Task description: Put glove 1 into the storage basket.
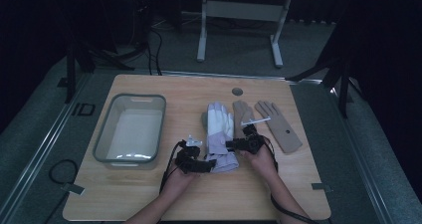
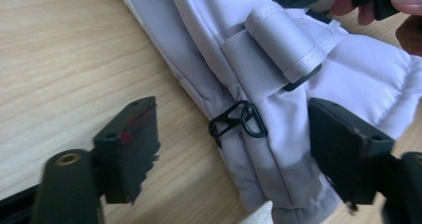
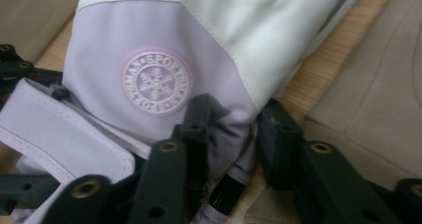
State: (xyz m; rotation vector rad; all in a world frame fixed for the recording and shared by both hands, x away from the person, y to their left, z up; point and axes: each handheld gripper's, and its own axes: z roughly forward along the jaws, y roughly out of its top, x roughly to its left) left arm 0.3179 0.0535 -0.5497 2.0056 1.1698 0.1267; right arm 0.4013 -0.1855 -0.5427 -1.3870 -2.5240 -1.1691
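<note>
Nearest the table's front edge, the person's forearms came in from below, each hand carrying a gripper. The left gripper [image 1: 195, 163] sat at the cuff end of the lilac ski glove [image 1: 219, 134], low on its left side. In the left gripper view its jaws stood spread wide, one over bare wood, the other over the padded cuff, with the glove's edge and a small black clip [image 2: 238, 122] lying between them. Neither jaw touched the fabric there. A wrist strap [image 2: 278, 47] crossed the glove above the clip.

The right gripper [image 1: 243, 143] sat on the glove's right side, a little farther up. In the right gripper view its jaws had closed in on a fold of the lilac cuff fabric, pinching it at the glove's edge. Just above the pinch was a round embroidered snowflake badge [image 3: 157, 81]; beyond that the fabric turned white.

The ski glove lay flat at mid-table, fingers pointing away from the person, white upper part farther out.

Just to its right lay a tan glove [image 1: 243, 115], partly under the right gripper, and beyond that a second tan glove [image 1: 280, 127], angled outward. Well to the left stood a clear plastic bin [image 1: 102, 134]. All rested on the wooden table [image 1: 149, 199].
</note>
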